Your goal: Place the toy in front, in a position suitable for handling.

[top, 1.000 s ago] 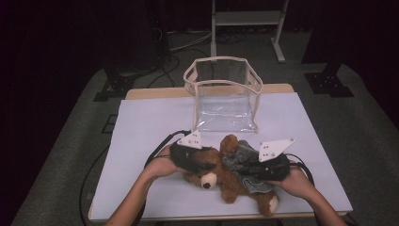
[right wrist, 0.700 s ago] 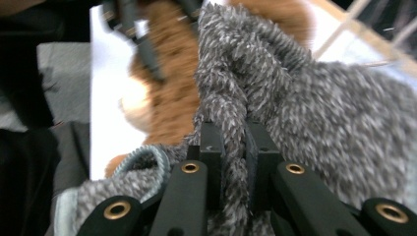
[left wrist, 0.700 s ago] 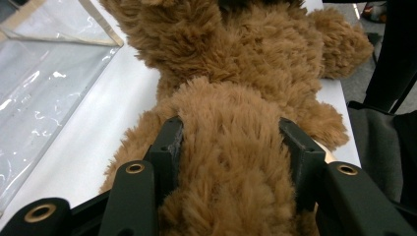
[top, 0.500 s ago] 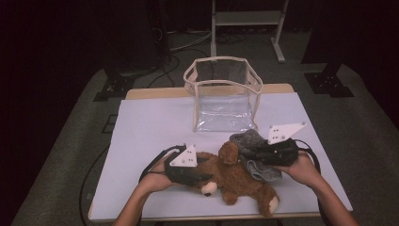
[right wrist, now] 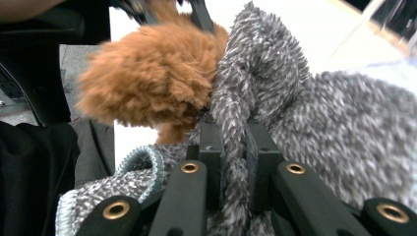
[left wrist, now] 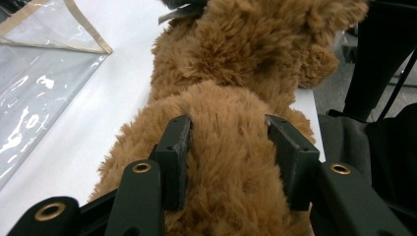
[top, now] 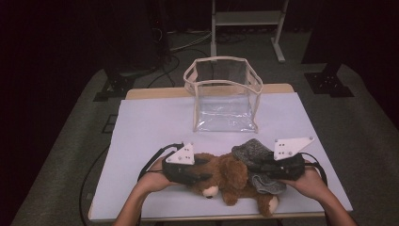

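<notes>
A brown teddy bear (top: pixel 230 181) lies on its side near the front edge of the white-covered bench (top: pixel 150 127), head toward the person's left. The left claw (left wrist: pixel 228 142) has its two black jaws pressed into the plush on either side of the bear's head; they have just been closing, and the fur bulges between them, so the grip is on the bear. In the high view the left claw (top: pixel 200 170) sits at the bear's head, held by the left hand (top: pixel 150 179).

The right claw (right wrist: pixel 235 142) is clenched on a fold of the grey knitted sweater (right wrist: pixel 314 113) (a light blue trim shows at one hem). In the high view the sweater (top: pixel 256 162) is bunched over the bear's lower half, with the right claw (top: pixel 256 167) beside it.

Farther back, well apart from the bear, stands a clear plastic bag (top: pixel 226 96) with beige edging, its top open.
</notes>
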`<move>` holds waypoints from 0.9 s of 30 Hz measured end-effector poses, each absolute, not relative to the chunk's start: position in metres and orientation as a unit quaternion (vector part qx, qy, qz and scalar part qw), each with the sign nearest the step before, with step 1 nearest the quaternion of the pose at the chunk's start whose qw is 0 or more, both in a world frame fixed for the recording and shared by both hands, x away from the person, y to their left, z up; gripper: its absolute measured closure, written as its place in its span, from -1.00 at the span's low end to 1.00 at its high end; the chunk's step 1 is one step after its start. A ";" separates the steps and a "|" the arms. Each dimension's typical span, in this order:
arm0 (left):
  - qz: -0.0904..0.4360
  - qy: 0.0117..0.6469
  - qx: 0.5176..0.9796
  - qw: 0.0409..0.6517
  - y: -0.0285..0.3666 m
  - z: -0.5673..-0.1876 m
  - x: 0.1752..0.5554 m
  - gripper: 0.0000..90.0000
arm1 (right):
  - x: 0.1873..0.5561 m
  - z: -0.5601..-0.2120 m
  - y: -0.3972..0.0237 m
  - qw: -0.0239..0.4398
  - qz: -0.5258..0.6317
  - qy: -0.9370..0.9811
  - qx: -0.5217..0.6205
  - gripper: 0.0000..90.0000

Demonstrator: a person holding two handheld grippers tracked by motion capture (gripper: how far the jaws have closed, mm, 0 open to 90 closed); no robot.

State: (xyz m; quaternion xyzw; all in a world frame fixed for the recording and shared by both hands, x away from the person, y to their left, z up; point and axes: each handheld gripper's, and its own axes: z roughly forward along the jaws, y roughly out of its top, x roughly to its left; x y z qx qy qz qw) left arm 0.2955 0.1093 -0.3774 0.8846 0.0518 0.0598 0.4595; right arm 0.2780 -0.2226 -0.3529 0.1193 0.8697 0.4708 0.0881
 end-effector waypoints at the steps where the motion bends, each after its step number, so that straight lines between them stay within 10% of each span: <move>1: 0.060 0.052 0.885 0.460 0.109 -0.377 0.295 0.22 | 0.278 -0.353 -0.223 0.088 0.471 0.870 0.119 0.77; 13: 0.068 0.041 0.890 0.450 0.106 -0.377 0.289 0.19 | 0.276 -0.352 -0.173 0.096 0.412 0.905 0.053 0.76; 27: 0.070 0.029 0.893 0.443 0.102 -0.375 0.285 0.17 | 0.268 -0.357 -0.250 0.109 0.412 0.894 0.137 0.76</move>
